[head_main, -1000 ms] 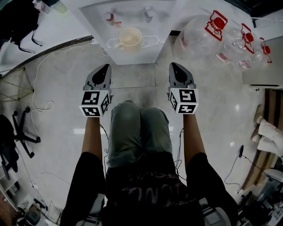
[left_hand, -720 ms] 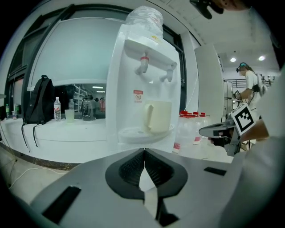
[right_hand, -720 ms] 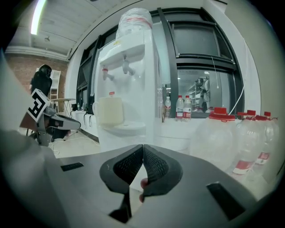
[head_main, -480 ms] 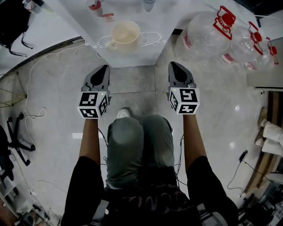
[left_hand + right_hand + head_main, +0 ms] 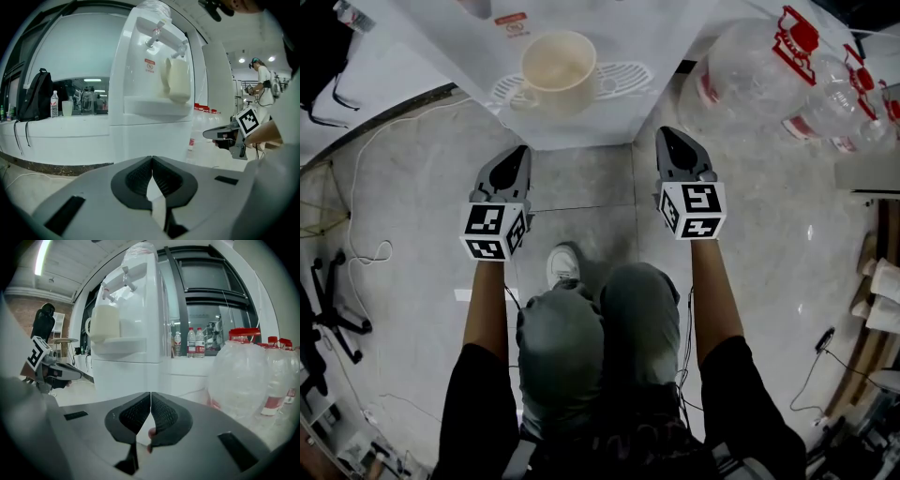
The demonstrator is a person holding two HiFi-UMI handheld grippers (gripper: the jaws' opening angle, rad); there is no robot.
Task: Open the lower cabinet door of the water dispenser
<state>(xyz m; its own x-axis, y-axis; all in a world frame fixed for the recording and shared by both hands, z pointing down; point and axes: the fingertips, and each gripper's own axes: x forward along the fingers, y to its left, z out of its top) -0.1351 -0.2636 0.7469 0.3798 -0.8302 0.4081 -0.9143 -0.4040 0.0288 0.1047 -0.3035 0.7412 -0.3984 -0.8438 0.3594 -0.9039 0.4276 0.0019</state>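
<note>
The white water dispenser (image 5: 581, 103) stands straight ahead, with a cream cup (image 5: 555, 61) on its drip tray. Its lower cabinet door (image 5: 150, 138) is shut and shows below the tray in the left gripper view, and as the lower front (image 5: 119, 378) in the right gripper view. My left gripper (image 5: 521, 150) and right gripper (image 5: 667, 133) hang side by side in front of the dispenser, apart from it. Both point at its front, slightly downward. The left gripper (image 5: 152, 158) is shut with nothing in it. The right gripper (image 5: 150, 393) is shut and empty too.
Several large clear water bottles with red caps (image 5: 750, 75) stand on the floor to the dispenser's right. A white cable (image 5: 366, 187) and an office chair (image 5: 328, 300) lie to the left. The person's knees (image 5: 600, 337) and a shoe (image 5: 562, 264) sit just behind the grippers.
Both grippers have sunk together as the person crouches. The dispenser's tray and cup have come nearer and larger in the head view. The jaws stayed shut.
</note>
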